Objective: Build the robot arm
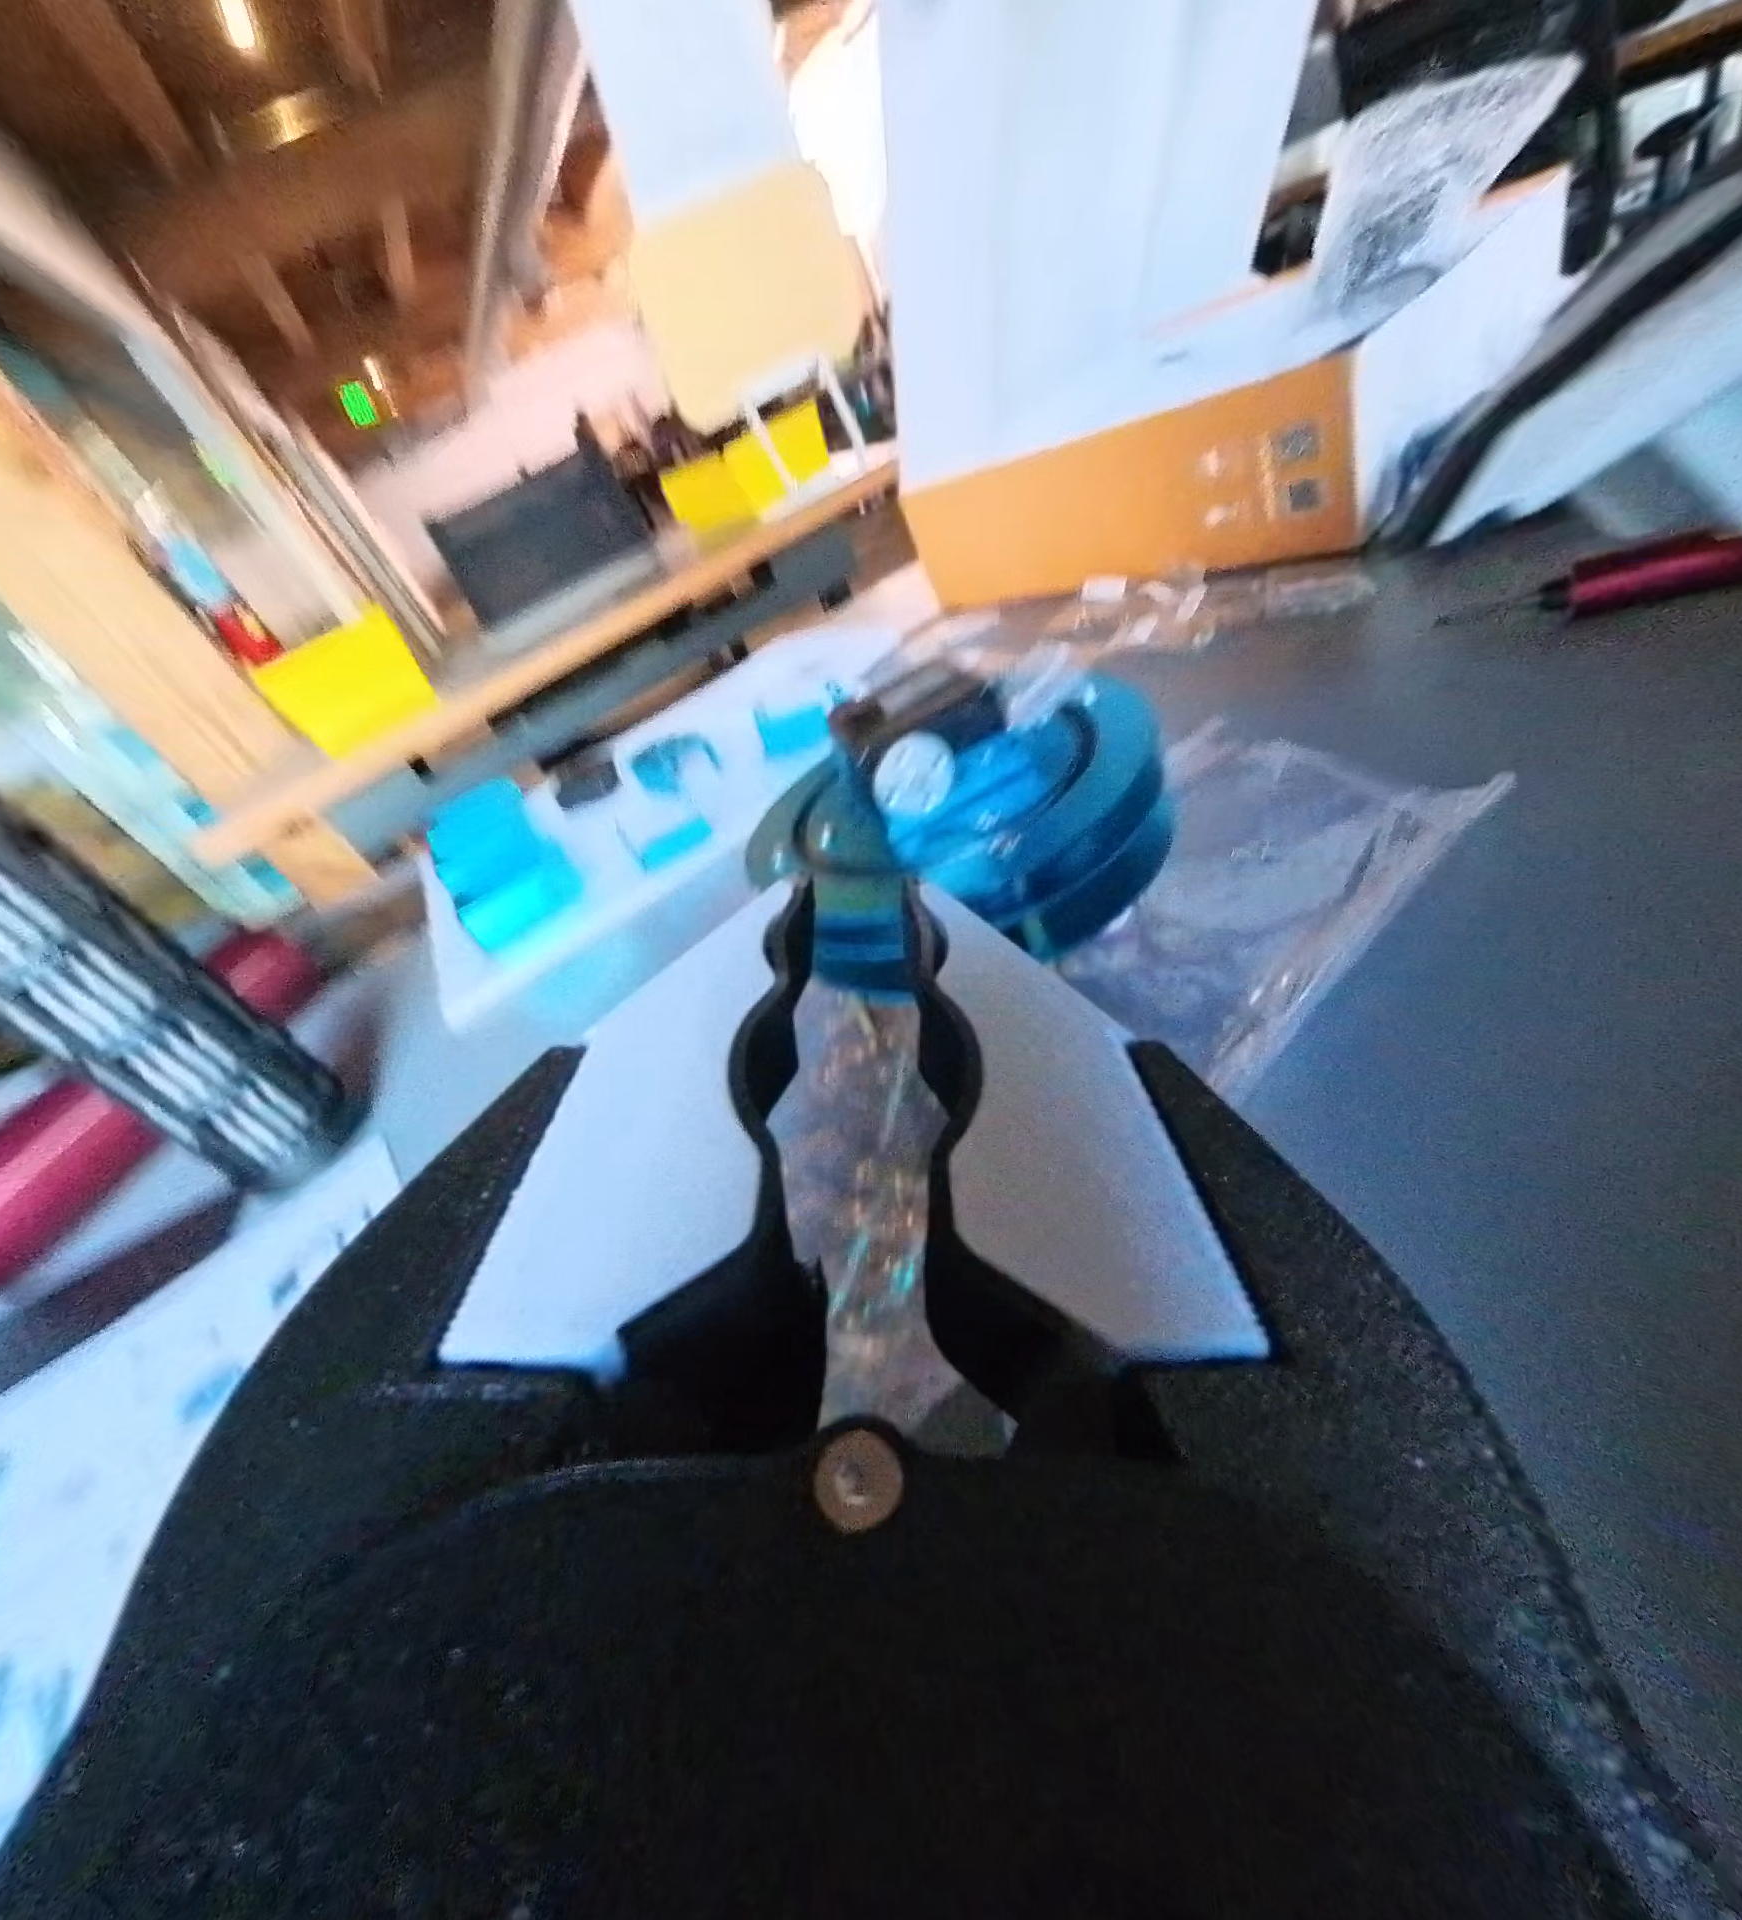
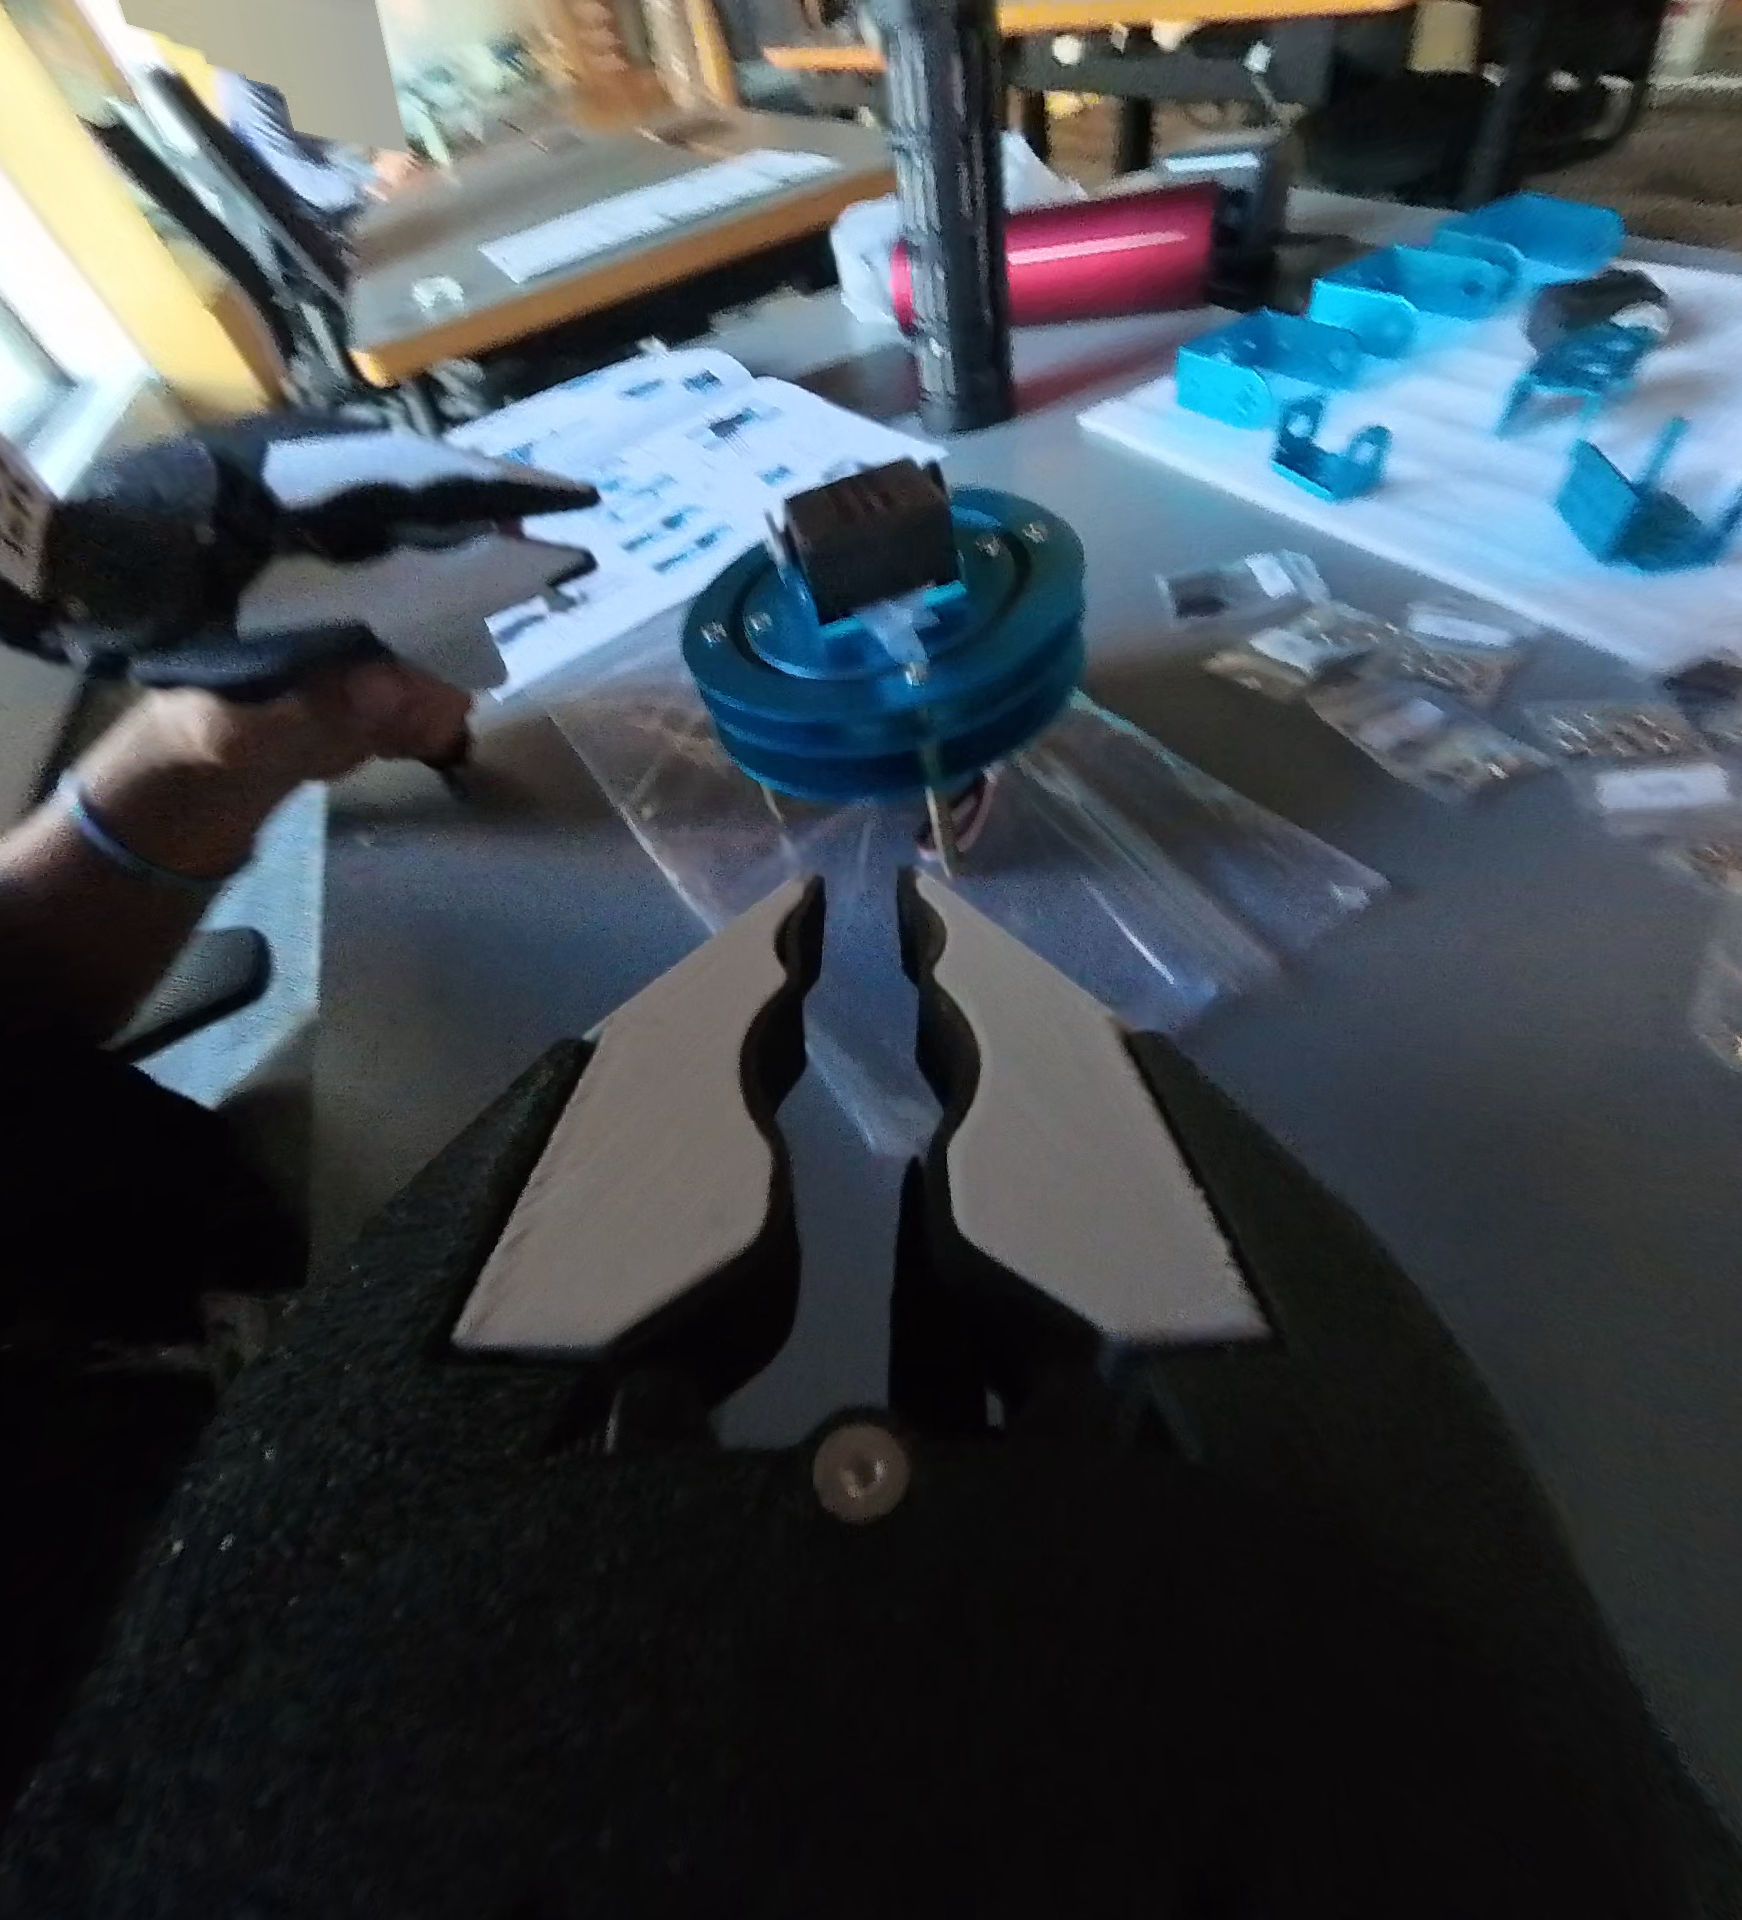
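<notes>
- Disc (image 2: 888, 665), blue and grooved with a dark block on top, sits on a clear plastic bag (image 2: 1106, 831) on the grey table (image 2: 1469, 1143).
- Right gripper (image 2: 862, 894): fingers nearly together at the bag's near end; blur hides whether they pinch it.
- Left gripper (image 1: 862, 914): clenched and empty, gripped by a hand (image 2: 275, 727), its tips over a booklet (image 2: 680, 457), apart from the disc.
- Blue brackets (image 2: 1251, 374) lie on a white sheet (image 2: 1418, 540) beyond.
</notes>
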The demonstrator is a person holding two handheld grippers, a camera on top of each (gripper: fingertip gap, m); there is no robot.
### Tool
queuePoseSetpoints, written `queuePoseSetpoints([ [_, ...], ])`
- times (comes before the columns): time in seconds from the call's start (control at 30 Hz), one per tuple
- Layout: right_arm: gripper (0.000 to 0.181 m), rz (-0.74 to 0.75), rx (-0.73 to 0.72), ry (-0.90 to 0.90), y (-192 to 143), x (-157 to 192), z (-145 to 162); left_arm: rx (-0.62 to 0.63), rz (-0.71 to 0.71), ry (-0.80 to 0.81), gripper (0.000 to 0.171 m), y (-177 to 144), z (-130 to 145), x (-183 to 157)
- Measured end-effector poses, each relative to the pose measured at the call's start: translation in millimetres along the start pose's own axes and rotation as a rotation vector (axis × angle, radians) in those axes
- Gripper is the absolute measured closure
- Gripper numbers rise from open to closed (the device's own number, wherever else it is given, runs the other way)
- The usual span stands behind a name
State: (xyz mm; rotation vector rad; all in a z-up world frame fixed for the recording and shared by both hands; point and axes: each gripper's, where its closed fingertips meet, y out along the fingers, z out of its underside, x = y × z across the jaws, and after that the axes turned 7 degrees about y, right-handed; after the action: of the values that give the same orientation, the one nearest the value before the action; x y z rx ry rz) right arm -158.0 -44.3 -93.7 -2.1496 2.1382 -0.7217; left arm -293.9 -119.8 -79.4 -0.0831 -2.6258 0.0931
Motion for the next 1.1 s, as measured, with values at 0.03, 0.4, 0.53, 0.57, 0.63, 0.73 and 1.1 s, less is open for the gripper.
queuePoseSetpoints([
  [0.03, 0.167, 0.046, 0.021, -0.002, -7.1, -1.9, 6.6, 0.058, 0.042, -0.060, 0.155, -3.3, 12.9, 3.0],
  [0.4, 0.154, 0.468, -0.062, 0.017, -124.8, -1.1, 47.4, -0.072, 0.012, -0.267, 0.155, -31.2, 31.4, 74.5],
  [0.53, 0.151, 0.421, -0.161, 0.052, -134.8, 17.9, 46.3, -0.203, -0.020, -0.296, 0.155, -40.5, 18.9, 90.6],
  [0.57, 0.149, 0.404, -0.178, 0.054, -135.9, 23.8, 44.9, -0.213, -0.026, -0.294, 0.155, -42.7, 17.5, 91.1],
  [0.63, 0.149, 0.379, -0.194, 0.033, -136.0, 37.3, 43.7, -0.230, -0.060, -0.262, 0.156, -46.4, 14.5, 92.5],
  [0.73, 0.148, 0.322, -0.221, -0.012, -127.8, 66.5, 43.3, -0.203, -0.146, -0.165, 0.158, -44.9, 17.1, 97.4],
  [1.1, 0.139, 0.026, -0.211, -0.154, -50.5, 181.9, 132.5, -0.224, -0.183, -0.195, 0.158, -50.6, 16.0, 107.1],
])
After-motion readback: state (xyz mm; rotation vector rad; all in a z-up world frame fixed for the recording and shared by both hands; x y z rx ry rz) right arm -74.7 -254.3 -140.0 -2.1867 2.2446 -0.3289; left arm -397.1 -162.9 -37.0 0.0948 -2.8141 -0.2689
